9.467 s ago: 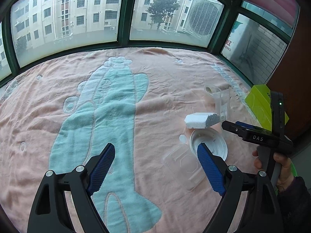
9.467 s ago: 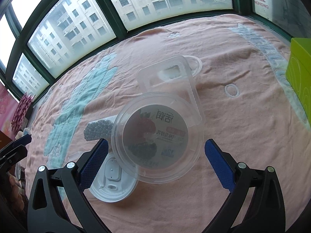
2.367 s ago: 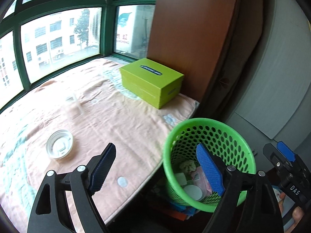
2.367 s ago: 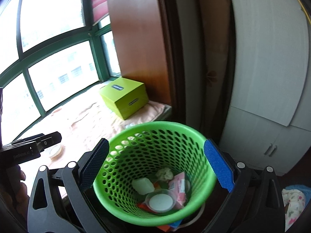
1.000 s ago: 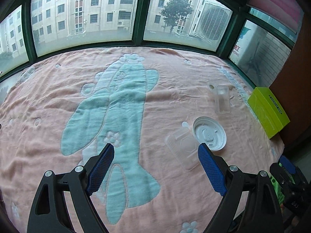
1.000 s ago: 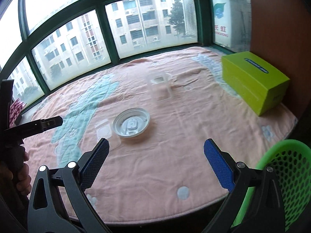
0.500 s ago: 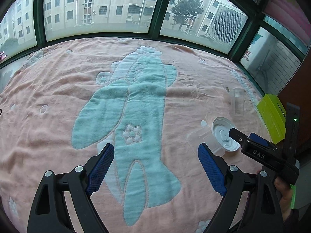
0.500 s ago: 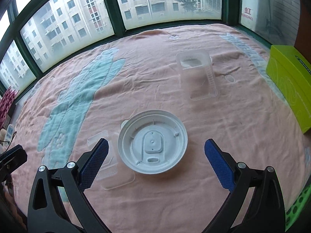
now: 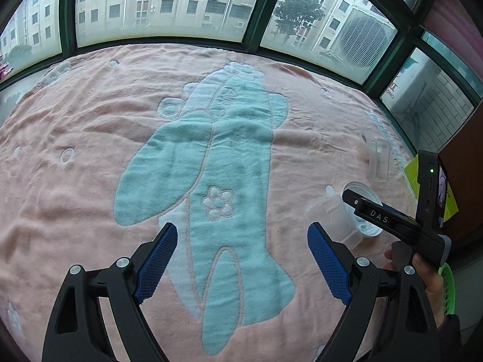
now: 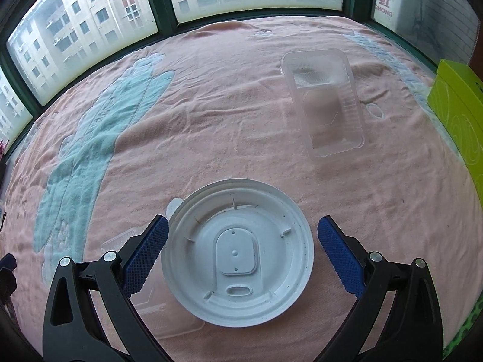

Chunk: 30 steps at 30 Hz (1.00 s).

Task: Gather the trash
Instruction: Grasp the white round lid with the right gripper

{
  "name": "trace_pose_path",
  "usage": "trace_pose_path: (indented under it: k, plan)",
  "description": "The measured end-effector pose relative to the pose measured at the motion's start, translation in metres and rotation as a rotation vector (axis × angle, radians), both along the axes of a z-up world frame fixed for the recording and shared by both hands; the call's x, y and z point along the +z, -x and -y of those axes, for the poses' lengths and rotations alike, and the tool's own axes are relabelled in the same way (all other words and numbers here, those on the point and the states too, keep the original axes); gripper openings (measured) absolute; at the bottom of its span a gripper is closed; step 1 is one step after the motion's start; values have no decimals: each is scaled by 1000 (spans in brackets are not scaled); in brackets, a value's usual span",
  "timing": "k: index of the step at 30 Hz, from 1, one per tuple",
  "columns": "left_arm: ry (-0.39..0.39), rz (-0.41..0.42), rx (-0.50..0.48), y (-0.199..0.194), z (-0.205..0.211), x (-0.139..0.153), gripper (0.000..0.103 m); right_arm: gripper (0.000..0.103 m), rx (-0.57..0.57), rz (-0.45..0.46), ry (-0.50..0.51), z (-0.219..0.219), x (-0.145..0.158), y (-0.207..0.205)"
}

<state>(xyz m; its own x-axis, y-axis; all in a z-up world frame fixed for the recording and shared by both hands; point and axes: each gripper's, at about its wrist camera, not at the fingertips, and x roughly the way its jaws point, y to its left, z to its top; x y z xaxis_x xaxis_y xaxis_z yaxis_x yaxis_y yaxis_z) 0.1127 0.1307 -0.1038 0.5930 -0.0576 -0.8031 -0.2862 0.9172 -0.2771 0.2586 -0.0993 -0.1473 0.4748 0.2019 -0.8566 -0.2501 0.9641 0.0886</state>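
A white round plastic lid (image 10: pixel 238 250) lies flat on the pink blanket (image 10: pixel 211 105). My right gripper (image 10: pixel 240 250) is open, its jaws on either side of the lid, not touching it. A small clear plastic tray (image 10: pixel 157 319) lies at the lid's left, partly under the left finger. A larger clear tray (image 10: pixel 326 96) lies farther back right. My left gripper (image 9: pixel 240 259) is open and empty above the blanket's teal pattern. In its view the lid (image 9: pixel 366 229) and small clear tray (image 9: pixel 335 220) lie to the right, under the right gripper's body (image 9: pixel 392 217).
A lime-green box (image 10: pixel 459 114) stands at the blanket's right edge. A green basket rim (image 9: pixel 448 286) shows low right beyond the edge. Windows (image 9: pixel 181 3) bound the far side. The larger clear tray also shows in the left wrist view (image 9: pixel 380 160).
My right gripper has moved down and closer to the white lid, which now sits between its jaws. My left gripper has shifted slightly left over the blanket.
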Motion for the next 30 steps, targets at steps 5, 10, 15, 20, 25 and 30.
trace_pose_path:
  k: [5,10,15,20,25,30]
  plan:
    - [8,-7,7,-2,-4,-3,85,98,-7,-19,-14,-3,-2,-3]
    - [12,-11,5,-2,-4,-4,85,98,-5,-9,29,-8,-4,-3]
    - [15,-7,1,-3,-2,-3,85,94,41,-10,82,-11,-6,1]
    - [22,-1,-18,-8,7,1,85,93,13,16,33,4,2,11]
    - [35,-7,-46,-18,24,3,85,93,-28,49,-15,30,21,27]
    - [59,-26,-87,-35,55,1,85,93,-90,74,-63,62,40,48]
